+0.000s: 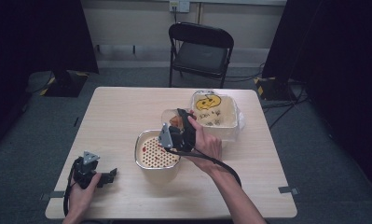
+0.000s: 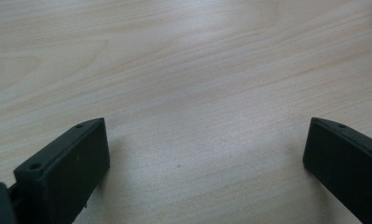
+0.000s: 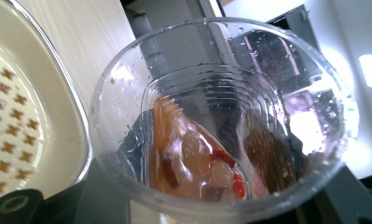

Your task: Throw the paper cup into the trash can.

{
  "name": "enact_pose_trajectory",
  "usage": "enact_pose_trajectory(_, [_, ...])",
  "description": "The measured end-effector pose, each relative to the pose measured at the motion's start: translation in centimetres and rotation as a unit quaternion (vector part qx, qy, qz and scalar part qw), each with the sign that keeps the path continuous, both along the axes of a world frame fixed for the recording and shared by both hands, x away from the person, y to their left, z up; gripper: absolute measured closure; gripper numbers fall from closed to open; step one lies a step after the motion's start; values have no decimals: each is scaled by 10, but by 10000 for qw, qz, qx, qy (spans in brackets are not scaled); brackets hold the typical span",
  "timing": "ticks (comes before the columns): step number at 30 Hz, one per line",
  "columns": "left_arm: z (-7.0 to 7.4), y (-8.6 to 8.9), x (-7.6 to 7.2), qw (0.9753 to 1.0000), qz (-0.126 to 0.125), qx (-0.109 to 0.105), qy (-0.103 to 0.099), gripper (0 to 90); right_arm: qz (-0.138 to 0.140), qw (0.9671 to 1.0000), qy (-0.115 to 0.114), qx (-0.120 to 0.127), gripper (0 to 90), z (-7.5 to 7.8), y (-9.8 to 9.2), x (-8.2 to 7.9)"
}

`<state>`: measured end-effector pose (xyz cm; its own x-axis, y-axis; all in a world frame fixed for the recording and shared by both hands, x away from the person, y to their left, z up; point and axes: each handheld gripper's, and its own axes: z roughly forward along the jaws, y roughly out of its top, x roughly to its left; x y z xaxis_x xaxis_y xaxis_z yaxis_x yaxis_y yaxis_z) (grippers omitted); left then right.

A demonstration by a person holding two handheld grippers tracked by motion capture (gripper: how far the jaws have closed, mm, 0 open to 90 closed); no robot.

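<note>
At frame centre of the high view, the right gripper (image 1: 182,122) clamps a clear cup (image 3: 223,121) of reddish food, tilted above the strainer (image 1: 152,151), seemingly to pour. The left gripper (image 1: 110,175) rests at lower left, jaws wide, out of the way.

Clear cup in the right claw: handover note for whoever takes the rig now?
Right claw: shut on the clear cup, held tilted between the strainer bowl and the white tub.
Left claw: open, holding nothing, low over bare table at the near left corner.
Done: cup picked up; wet reddish food pieces are inside it.
Left: probably tip the contents into the strainer bowl, which looks empty, then set the cup down.
</note>
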<state>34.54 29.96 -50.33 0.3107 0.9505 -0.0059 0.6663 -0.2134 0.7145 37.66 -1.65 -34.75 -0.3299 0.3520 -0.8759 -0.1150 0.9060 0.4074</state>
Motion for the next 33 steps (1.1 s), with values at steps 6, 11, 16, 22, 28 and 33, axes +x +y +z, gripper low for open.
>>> enact_pose_trajectory(6, [0, 0, 0, 10000, 1, -3, -2, 0, 38, 9985, -206, -506, 476, -6, 6, -3])
enact_pose_trajectory(11, [0, 0, 0, 10000, 2, -3, -1, 0, 61, 9933, -448, -1062, 479, -11, 11, -4])
enact_pose_trajectory(16, [0, 0, 0, 10000, 0, -1, 0, 0, 60, 9856, -615, -1574, 483, -19, 18, -7])
enact_pose_trajectory(22, [0, 0, 0, 10000, 4, -1, 0, 0, 92, 9728, -1020, -2078, 483, -24, 24, -12])
enact_pose_trajectory(28, [0, 0, 0, 10000, 0, -1, -2, 0, 159, 9622, -1197, -2442, 486, -28, 28, -12])
enact_pose_trajectory(33, [0, 0, 0, 10000, 1, -3, -2, 0, 136, 9493, -1457, -2784, 487, -33, 29, -13])
